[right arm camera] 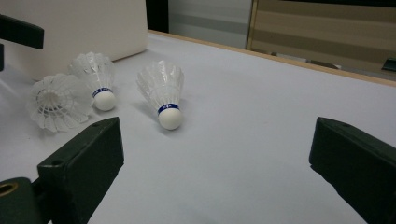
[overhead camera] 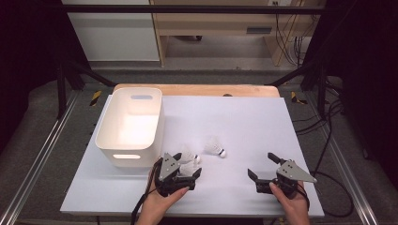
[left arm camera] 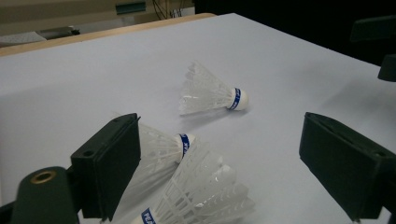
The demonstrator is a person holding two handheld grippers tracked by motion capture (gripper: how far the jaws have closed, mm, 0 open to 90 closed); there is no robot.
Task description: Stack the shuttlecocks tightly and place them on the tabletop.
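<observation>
So there are 3 white feather shuttlecocks lying on the white counter (overhead camera: 244,122), all bunched around the middle-front. The left gripper (overhead camera: 187,165) sits at about 7 o'clock of the counter, right at the front corner of the white plastic bin (overhead camera: 130,125), and its fingers (left arm camera: 109,163) are spread wide. No earlier shot to compare, but right now nothing is pinched. In the left gripper view, 2 of the shuttlecocks lie between those fingers: the near shuttlecock (left arm camera: 205,196) has its feather skirt fanned toward 4 o'clock, and the second shuttlecock (left arm camera: 161,149) lies just behind it, its feathers right against the left-hand finger and the 2 overlapping each other. Whether that finger actually presses on the feathers I can't tell; the other finger stands well clear. The third shuttlecock (left arm camera: 210,93) lies on its side farther out at 12 o'clock of the fingers, cork tip with the blue band pointing to 3 o'clock, apart from the other 2. The right gripper (overhead camera: 265,165) is at around 5 o'clock of the counter, held in the person's right hand (overhead camera: 293,201), its fingers (right arm camera: 84,168) wide too with just bare counter between them, well apart from the shuttlecocks.
</observation>
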